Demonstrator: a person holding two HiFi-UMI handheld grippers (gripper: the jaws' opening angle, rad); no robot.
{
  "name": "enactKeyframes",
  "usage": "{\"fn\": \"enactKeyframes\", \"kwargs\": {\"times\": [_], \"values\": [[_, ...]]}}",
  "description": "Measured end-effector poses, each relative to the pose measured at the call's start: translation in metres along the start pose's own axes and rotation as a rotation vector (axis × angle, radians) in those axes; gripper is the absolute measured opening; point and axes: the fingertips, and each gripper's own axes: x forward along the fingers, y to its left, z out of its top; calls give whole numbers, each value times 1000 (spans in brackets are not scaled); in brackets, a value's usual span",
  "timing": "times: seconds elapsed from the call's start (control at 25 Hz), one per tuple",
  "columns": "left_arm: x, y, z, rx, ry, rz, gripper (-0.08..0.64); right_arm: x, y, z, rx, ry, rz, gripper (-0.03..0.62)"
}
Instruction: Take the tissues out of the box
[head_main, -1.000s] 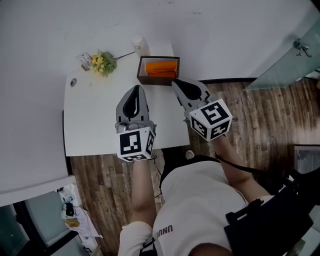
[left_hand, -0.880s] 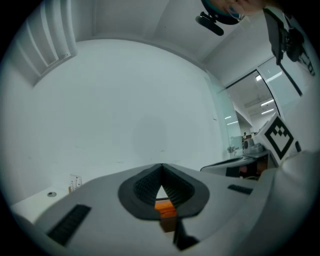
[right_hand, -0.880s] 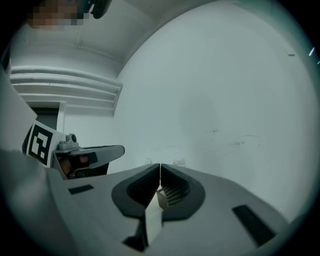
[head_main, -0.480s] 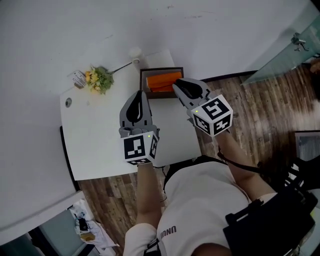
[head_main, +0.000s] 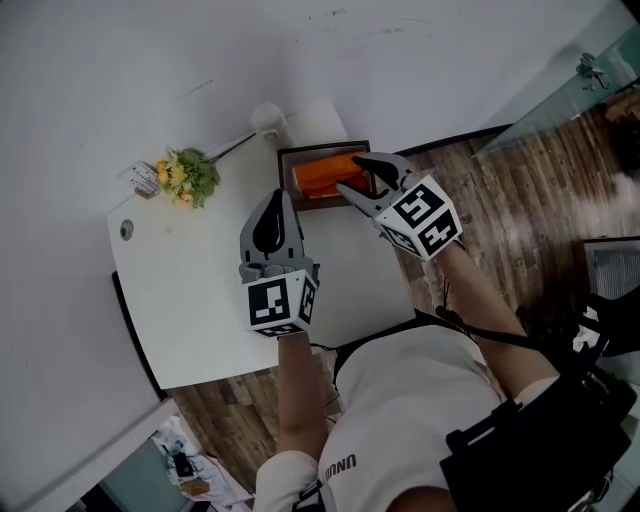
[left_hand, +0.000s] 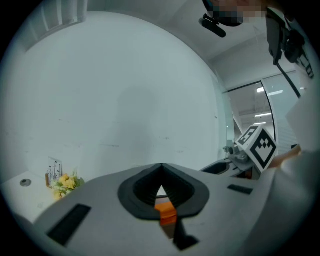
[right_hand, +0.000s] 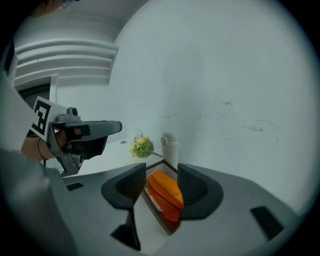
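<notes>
A dark brown box (head_main: 318, 199) stands at the far edge of the white table (head_main: 200, 290), with orange tissue packs (head_main: 322, 173) inside it. My right gripper (head_main: 352, 173) hovers over the box's right end and its jaws are opening. In the right gripper view the orange packs (right_hand: 165, 192) show through the gap of the right gripper (right_hand: 161, 172), and neither pad presses on them. My left gripper (head_main: 275, 195) is shut and empty, just left of the box's near corner. In the left gripper view a bit of orange pack (left_hand: 166, 212) shows past the left gripper (left_hand: 161, 167).
A bunch of yellow flowers (head_main: 183, 177) lies on the table's far left. A white cylinder (head_main: 267, 118) stands behind the box against the white wall. A small round fitting (head_main: 126, 229) sits near the table's left edge. Wood floor (head_main: 520, 230) lies to the right.
The right gripper's jaws have parted, and it has moved forward over the box. The left gripper stays shut in about the same place. The head view has swung round.
</notes>
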Motion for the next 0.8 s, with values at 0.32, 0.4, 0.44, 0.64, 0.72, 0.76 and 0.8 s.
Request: {"fn": "enactKeyframes", "kwargs": {"times": [0.32, 0.4, 0.44, 0.64, 0.72, 0.76, 0.8], "values": [[15, 10, -15, -30, 29, -25, 12, 27, -13, -13, -94, 126, 33, 227], [18, 11, -19, -38, 37, -33, 12, 34, -14, -17, -121, 155, 56, 235], [19, 11, -20, -40, 40, -37, 12, 37, -14, -19, -137, 171, 69, 241], [22, 13, -27, -49, 57, -43, 12, 50, -15, -30, -226, 256, 119, 250], [23, 15, -29, -56, 62, -42, 12, 55, -15, -36, -257, 289, 143, 252], [23, 15, -29, -59, 64, -42, 12, 57, -15, -38, -271, 305, 157, 253], [24, 16, -29, -61, 66, -42, 12, 59, -15, -41, -283, 321, 170, 256]]}}
